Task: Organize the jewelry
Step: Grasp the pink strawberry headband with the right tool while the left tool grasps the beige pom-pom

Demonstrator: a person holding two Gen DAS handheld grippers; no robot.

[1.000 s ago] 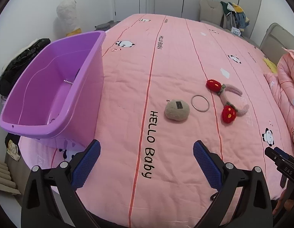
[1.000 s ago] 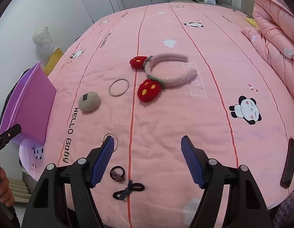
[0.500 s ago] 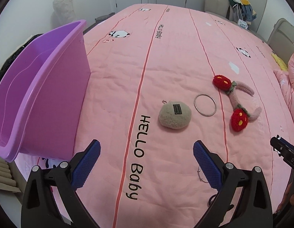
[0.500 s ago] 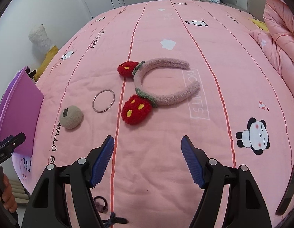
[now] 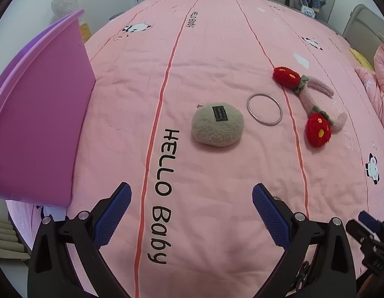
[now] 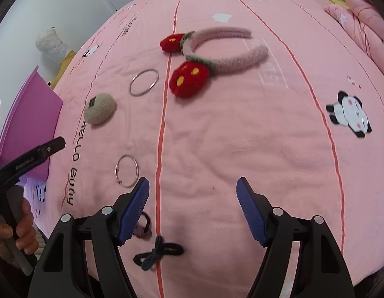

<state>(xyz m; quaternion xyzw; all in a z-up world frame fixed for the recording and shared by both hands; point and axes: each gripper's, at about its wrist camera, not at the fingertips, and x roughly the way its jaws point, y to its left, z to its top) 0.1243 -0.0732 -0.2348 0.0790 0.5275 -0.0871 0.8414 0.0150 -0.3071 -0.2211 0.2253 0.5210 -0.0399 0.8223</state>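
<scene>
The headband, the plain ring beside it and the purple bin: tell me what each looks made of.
Headband: fuzzy pink plush with red plush strawberries; the nap is matte and woolly. Whatever core lies under it is hidden.
Ring: thin, silvery and shiny with bright highlights, probably metal.
Bin: smooth, even purple wall with a moulded rim and slight sheen, most likely plastic.

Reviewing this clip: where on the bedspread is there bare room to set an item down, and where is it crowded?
Bare: the stretch between the strawberry headband and the panda print, and the strip between the purple bin and the beige pouch. Crowded: pouch, silver bangle and headband sit in a row; near the edge lie a thin ring, a hair tie and a dark bow tie.
</scene>
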